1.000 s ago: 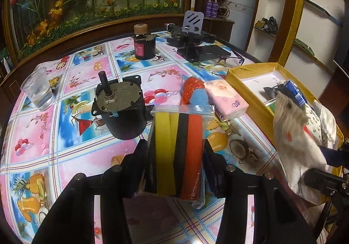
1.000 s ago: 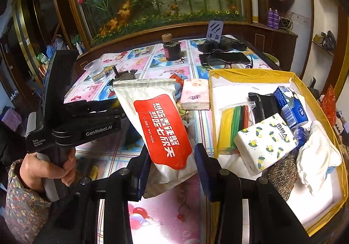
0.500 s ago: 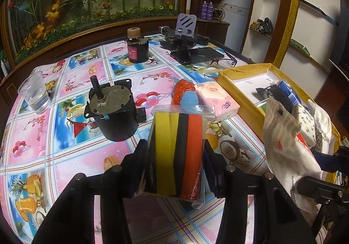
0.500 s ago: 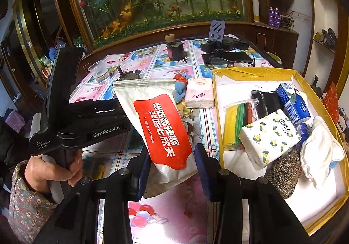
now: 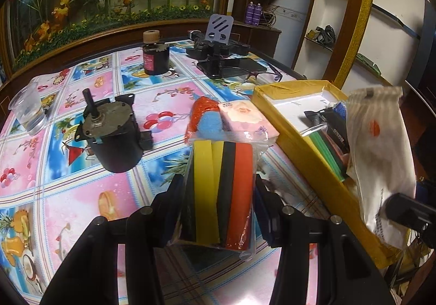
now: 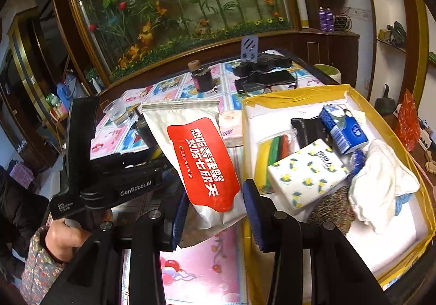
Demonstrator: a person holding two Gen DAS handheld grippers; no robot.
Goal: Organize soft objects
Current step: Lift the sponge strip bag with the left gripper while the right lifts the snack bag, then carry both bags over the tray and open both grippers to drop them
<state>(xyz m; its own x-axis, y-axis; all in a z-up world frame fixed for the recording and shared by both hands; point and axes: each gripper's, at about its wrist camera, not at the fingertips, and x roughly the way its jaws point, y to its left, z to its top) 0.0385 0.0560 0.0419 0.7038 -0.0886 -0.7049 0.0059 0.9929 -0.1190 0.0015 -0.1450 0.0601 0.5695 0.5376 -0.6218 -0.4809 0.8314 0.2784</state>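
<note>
My left gripper [image 5: 218,201] is shut on a clear bag of yellow, black and red sponges [image 5: 220,168], held upright over the patterned tablecloth. My right gripper [image 6: 215,209] is shut on a white wet-wipe pack with a red label [image 6: 199,152]. In the left wrist view the same wet-wipe pack [image 5: 378,141] hangs over the near wall of the yellow box [image 5: 288,119]. The yellow box [image 6: 286,92] holds a lemon-print tissue pack [image 6: 305,177], a blue tissue pack [image 6: 343,130], a white cloth [image 6: 381,185] and another sponge bag [image 6: 275,147].
A pink tissue pack [image 5: 245,117] and a red-and-blue mesh item [image 5: 204,114] lie beside the box. A black motor [image 5: 111,136], a plastic cup [image 5: 27,111], a dark bottle [image 5: 154,57], and a phone with glasses [image 5: 234,66] stand farther back. A hand [image 6: 62,234] holds the left gripper.
Both grippers have shifted to the right with their packs still in them. The wet-wipe pack has come over the box's near wall, and the box looms larger in both views.
</note>
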